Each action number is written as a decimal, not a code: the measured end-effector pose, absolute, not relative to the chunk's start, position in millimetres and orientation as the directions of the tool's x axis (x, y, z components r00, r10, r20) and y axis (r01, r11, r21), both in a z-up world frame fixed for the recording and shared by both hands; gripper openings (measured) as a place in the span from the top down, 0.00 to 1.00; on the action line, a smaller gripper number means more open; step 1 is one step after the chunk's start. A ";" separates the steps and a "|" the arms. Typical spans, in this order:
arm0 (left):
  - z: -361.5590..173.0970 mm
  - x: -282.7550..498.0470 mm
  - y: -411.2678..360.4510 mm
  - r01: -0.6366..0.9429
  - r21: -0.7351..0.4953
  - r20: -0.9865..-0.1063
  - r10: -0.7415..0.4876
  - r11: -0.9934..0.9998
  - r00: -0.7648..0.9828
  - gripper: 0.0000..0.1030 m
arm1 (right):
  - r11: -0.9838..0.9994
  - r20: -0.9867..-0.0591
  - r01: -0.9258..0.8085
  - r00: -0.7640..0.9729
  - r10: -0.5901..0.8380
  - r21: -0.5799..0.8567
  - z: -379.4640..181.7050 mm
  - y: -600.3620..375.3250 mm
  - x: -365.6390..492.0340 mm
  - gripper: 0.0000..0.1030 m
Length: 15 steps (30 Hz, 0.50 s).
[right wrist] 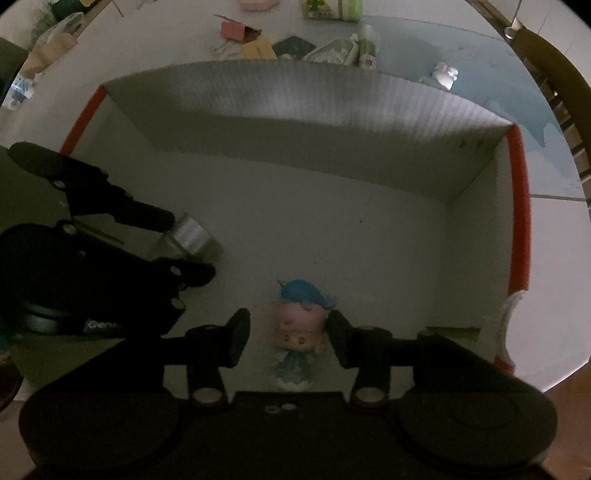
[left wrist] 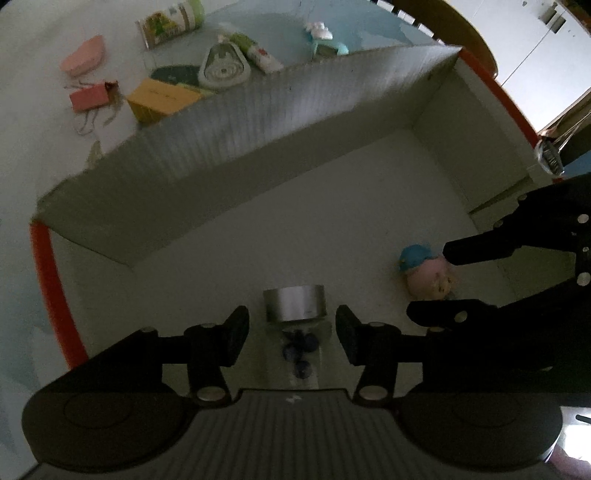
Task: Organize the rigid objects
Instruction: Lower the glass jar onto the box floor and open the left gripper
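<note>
We hold both grippers pointing down into the white box [left wrist: 236, 155], which has orange edges and stands on the counter [left wrist: 33, 74].

The left gripper [left wrist: 291, 334] hangs over a clear jar [left wrist: 295, 306] with a silver lid and dark blue bits inside. The jar lies on the box floor between the jaws, which stand partly open with a gap on either side of it, so nothing is gripped.

The right gripper [right wrist: 288, 338] sits over a small doll [right wrist: 299, 328] with blue hair, a pink head and a blue dress, lying on the box floor. Its jaws are partly open; the left pad is clear of the doll, the right pad is right at its head, and we cannot tell whether it touches.

Jar and doll lie near each other in the box, apart.

Outside, past the far wall, the counter carries a pink case [left wrist: 84, 56], a pink carton [left wrist: 90, 96], a yellow box [left wrist: 162, 98], a green-capped can [left wrist: 170, 20] and a white dish [left wrist: 223, 66].
</note>
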<state>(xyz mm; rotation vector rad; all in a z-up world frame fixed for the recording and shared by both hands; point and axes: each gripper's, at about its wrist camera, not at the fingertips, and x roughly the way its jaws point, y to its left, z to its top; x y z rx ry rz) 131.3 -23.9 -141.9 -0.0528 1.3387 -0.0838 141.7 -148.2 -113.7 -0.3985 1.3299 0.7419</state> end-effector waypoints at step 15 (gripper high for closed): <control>-89.1 105.8 -16.4 0.037 -0.093 -0.925 -0.101 0.995 0.367 0.43 | 0.686 -0.933 -0.708 0.109 0.342 0.169 -60.4 -148.4 131.3 0.39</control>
